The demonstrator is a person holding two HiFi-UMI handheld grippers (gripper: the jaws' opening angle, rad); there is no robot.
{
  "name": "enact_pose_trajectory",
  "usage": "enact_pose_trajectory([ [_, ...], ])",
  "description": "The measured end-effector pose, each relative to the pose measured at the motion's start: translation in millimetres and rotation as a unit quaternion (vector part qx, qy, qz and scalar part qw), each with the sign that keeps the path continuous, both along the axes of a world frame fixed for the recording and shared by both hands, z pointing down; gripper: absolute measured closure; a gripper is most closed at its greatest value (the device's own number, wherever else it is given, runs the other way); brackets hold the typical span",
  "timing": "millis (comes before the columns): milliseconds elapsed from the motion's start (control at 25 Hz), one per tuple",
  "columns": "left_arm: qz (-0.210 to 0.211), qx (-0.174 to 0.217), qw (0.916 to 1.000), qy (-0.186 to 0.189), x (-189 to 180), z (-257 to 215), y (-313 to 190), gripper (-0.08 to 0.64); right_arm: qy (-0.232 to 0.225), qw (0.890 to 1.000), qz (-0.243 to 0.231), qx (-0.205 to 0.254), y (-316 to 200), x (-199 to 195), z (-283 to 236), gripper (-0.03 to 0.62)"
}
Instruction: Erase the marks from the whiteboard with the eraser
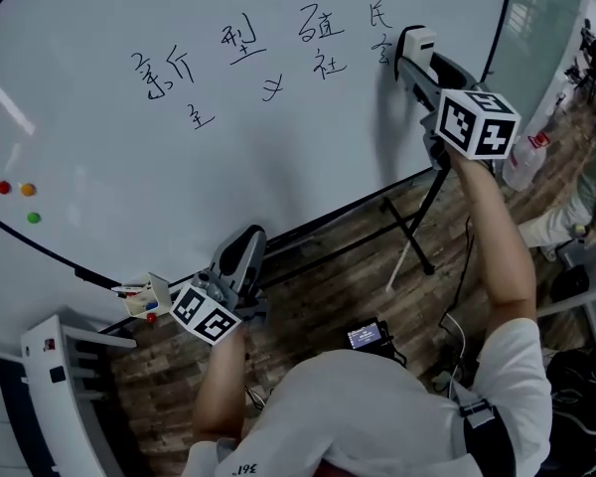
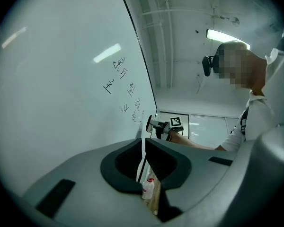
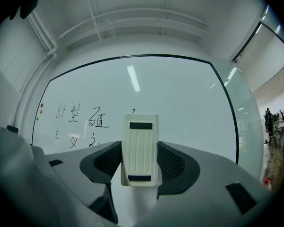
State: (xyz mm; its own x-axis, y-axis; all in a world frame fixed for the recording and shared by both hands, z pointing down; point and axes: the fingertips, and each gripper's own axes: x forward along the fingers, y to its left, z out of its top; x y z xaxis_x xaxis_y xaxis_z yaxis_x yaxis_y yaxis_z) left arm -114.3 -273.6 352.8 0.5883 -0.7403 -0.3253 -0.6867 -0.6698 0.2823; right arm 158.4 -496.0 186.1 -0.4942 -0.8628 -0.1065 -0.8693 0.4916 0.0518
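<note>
- The eraser (image 3: 140, 149) shows only its ribbed cream back. Its wiping face is turned to the whiteboard (image 1: 308, 157) and is hidden.
- The eraser sits at the right end of the marks (image 1: 248, 53) and cuts off part of the rightmost characters.
- The marks are two rows of dark handwriting on the upper part of the whiteboard. The strokes are too small to read.
- Right gripper (image 3: 140, 162): the jaws pinch the eraser by its two long sides, and it stands upright between the pads. The arm is raised to the board.
- Left gripper (image 2: 144, 161): the jaws are pressed together with nothing between them. It is held low, just beside the lower edge of the whiteboard and well apart from the marks.
- A small open box (image 1: 149, 294) sits at the lower edge of the board, just left of the left gripper. It holds pen-like items whose kind cannot be told.
- Red, orange and green magnets (image 1: 28, 190) sit on the left part of the board, well apart from the marks.
- The dark stand (image 1: 414, 217) reaches down to the wooden floor (image 1: 338, 266) below the board.
- A white bottle (image 1: 524, 162) with a red cap shows right of the right gripper.
- A second person (image 1: 576, 212) is cut off by the right edge of the head view.
</note>
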Motion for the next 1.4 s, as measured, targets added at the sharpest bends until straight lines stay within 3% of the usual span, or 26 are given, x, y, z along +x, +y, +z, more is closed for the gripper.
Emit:
enact_pose_trajectory([
  [480,0.016,0.024,0.9996,-0.006,8.4,-26.1,-16.0,0.549,0.001,0.999,0.032,-0.009,-35.6,13.4,-50.2,0.339],
  [1000,0.006,0.019,0.9998,-0.007,-0.2,-23.9,-16.6,0.549,0.008,0.999,0.042,-0.027,-56.7,9.8,-49.4,0.339],
  [1400,0.017,0.009,0.9998,-0.001,-1.7,-17.3,-19.1,0.549,0.019,0.997,0.077,-0.019,-55.9,4.7,-49.6,0.339],
])
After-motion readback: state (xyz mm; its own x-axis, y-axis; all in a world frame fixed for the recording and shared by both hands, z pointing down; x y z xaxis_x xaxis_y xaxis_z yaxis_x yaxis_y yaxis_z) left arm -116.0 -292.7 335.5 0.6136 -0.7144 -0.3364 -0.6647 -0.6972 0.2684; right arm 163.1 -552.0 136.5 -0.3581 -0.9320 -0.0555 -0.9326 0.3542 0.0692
